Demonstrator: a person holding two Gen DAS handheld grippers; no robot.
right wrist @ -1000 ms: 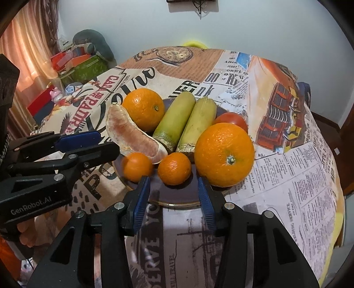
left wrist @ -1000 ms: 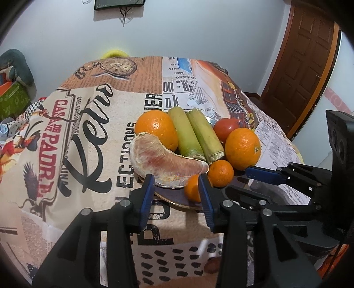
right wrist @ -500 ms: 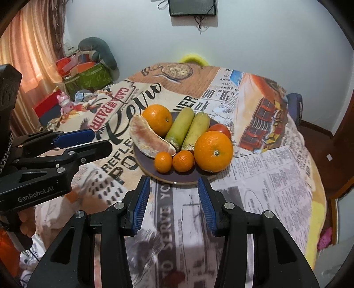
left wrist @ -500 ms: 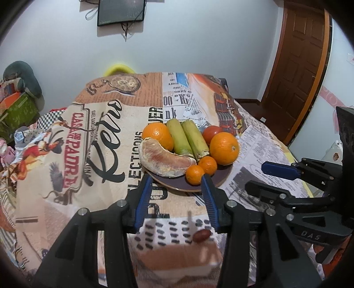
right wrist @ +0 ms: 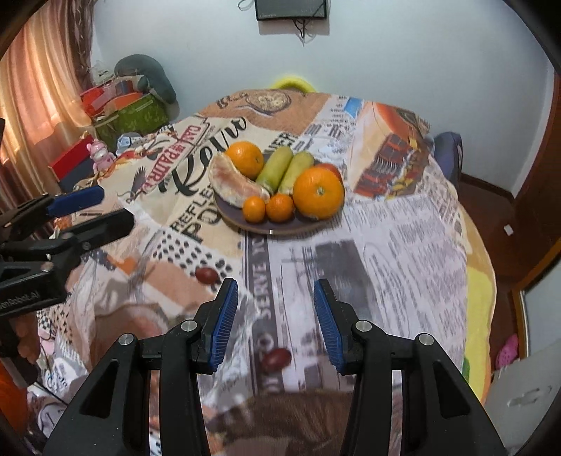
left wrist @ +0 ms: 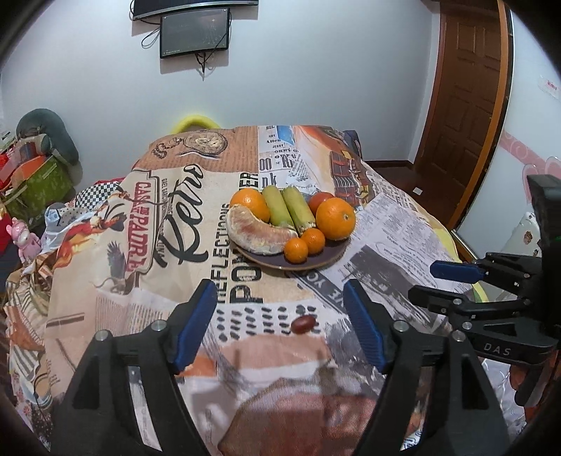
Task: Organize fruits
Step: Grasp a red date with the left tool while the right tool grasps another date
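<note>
A dark plate (left wrist: 317, 261) (right wrist: 280, 228) sits mid-table and holds two big oranges (left wrist: 335, 218), two small tangerines (left wrist: 295, 249), two green-yellow long fruits (left wrist: 296, 207), a peeled pomelo segment (left wrist: 252, 235) and a red tomato (left wrist: 317, 200). A small dark red fruit (left wrist: 303, 323) (right wrist: 206, 274) lies loose on the cloth near the front. A second one (right wrist: 277, 357) lies between my right gripper's fingers, lower down. My left gripper (left wrist: 280, 319) is open and empty, well short of the plate. My right gripper (right wrist: 275, 315) is open and empty.
The table wears a printed newspaper-style cloth (left wrist: 157, 245). A wooden door (left wrist: 466, 105) stands at the right, a wall screen (left wrist: 194, 31) behind. Boxes and toys (right wrist: 119, 105) pile up at the left. A yellow chair back (left wrist: 194, 122) shows behind the table.
Both grippers have pulled back and up from the plate, which now looks smaller and farther. The left gripper's jaws have opened wider. The loose dark red fruits came into view.
</note>
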